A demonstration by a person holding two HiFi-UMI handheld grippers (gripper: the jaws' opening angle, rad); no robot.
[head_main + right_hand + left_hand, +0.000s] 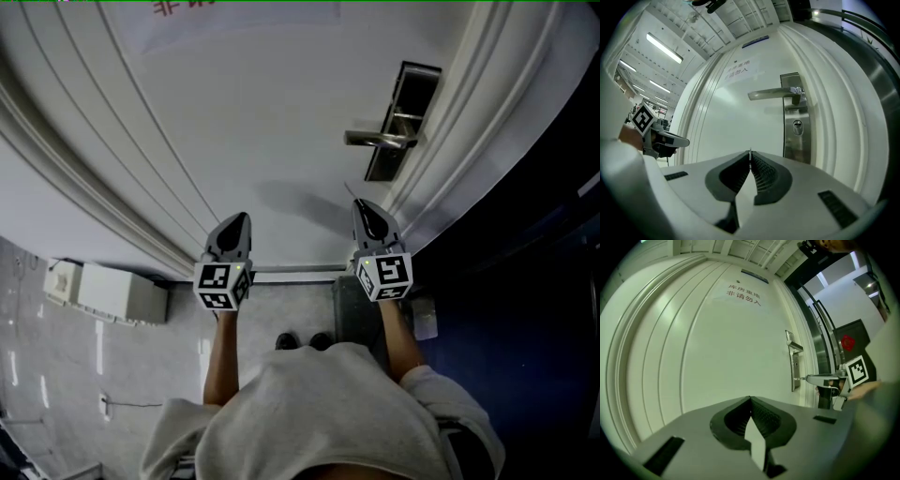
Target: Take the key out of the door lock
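The white door carries a steel lock plate with a lever handle and, below it, a keyhole that looks empty. My right gripper is shut, and a thin metal key sticks out from its tips, a short way off the plate. From the head view the right gripper sits below the handle. My left gripper is level with it further left, facing bare door. The left gripper is shut with nothing in it.
A paper sign hangs high on the door. The raised door frame runs along the right of the lock, with a dark area beyond. On the floor are a white box at left, the person's shoes and a dark mat.
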